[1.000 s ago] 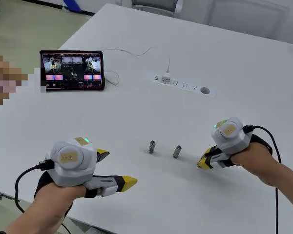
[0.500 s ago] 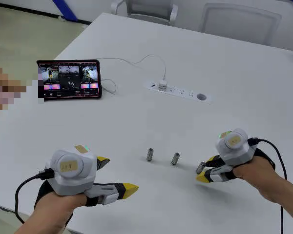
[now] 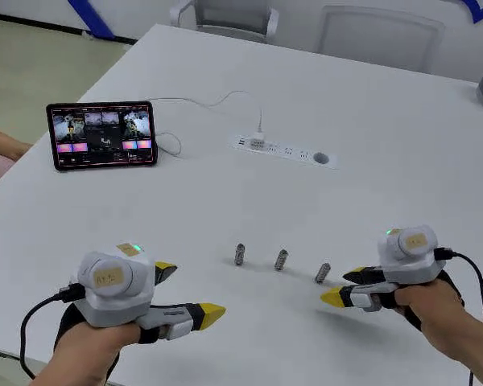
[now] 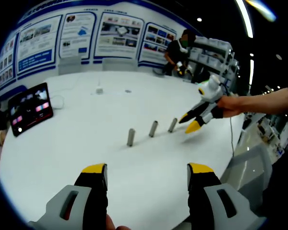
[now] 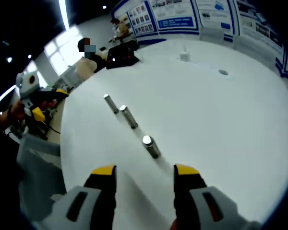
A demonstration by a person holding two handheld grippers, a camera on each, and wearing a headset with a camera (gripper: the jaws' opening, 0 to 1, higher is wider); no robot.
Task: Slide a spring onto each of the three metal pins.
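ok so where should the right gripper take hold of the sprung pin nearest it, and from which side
Grip the nearest pin across its coiled middle, one of the fingers on each side, coming in low from the right gripper's own side. The pin stands roughly upright and slim, and the other two pins line up beyond it, so that approach likely stays clear.

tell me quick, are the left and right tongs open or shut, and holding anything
Left tongs: open, holding nothing.
Right tongs: open, holding nothing; the nearest spring stands just ahead of them.
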